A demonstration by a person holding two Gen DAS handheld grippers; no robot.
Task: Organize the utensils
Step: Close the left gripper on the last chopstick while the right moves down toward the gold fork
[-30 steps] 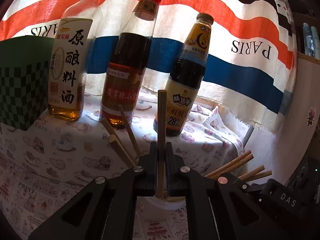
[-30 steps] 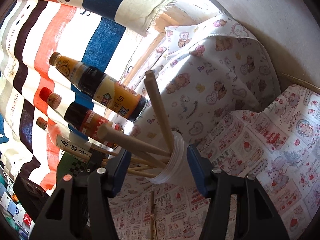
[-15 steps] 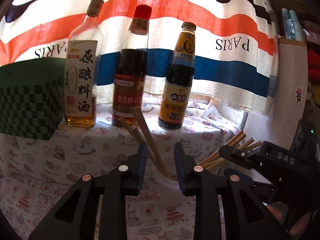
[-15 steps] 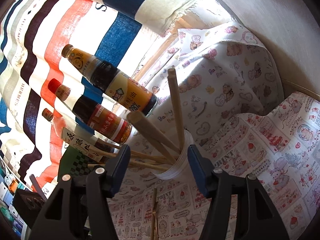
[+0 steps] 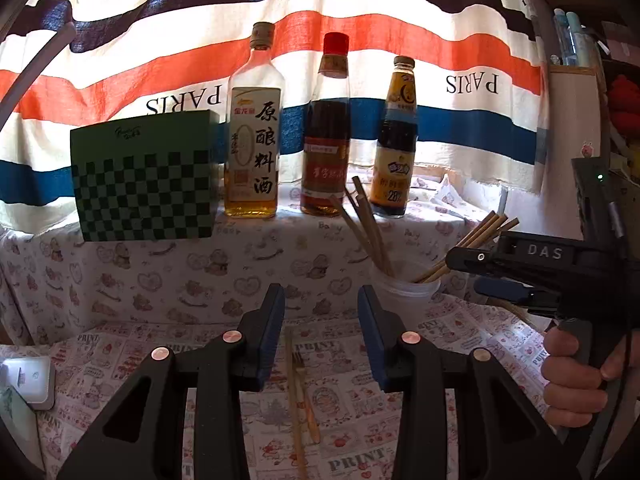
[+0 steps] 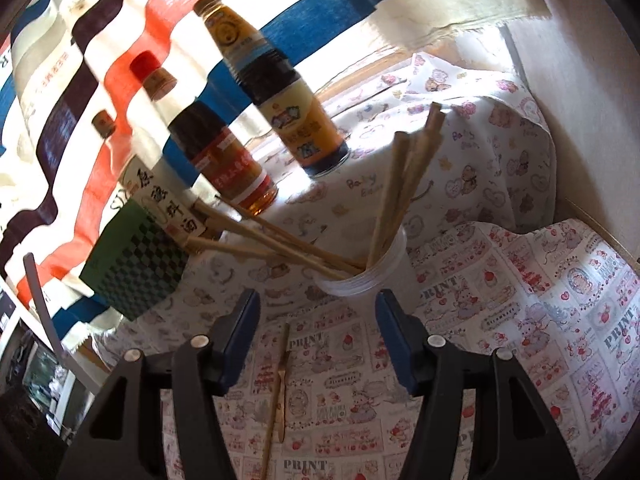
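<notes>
A clear plastic cup (image 5: 404,292) stands on the printed tablecloth (image 5: 140,360) and holds several wooden chopsticks (image 5: 370,224) that fan out left and right. It also shows in the right wrist view (image 6: 368,276) with its chopsticks (image 6: 404,184). One loose chopstick (image 5: 295,400) and a small wooden fork (image 5: 306,396) lie flat on the cloth in front; both show in the right wrist view, chopstick (image 6: 276,396) and fork (image 6: 283,396). My left gripper (image 5: 320,324) is open and empty above them. My right gripper (image 6: 316,328) is open and empty, just in front of the cup.
Three sauce bottles (image 5: 326,128) and a green checkered box (image 5: 144,184) stand on a raised ledge at the back, before a striped curtain (image 5: 360,8). The right gripper's body (image 5: 560,276) is right of the cup. A white object (image 5: 28,380) lies at the left edge.
My left gripper let go of a chopstick into the cup, opened and pulled back and away. My right gripper stayed open and drew back a little from the cup.
</notes>
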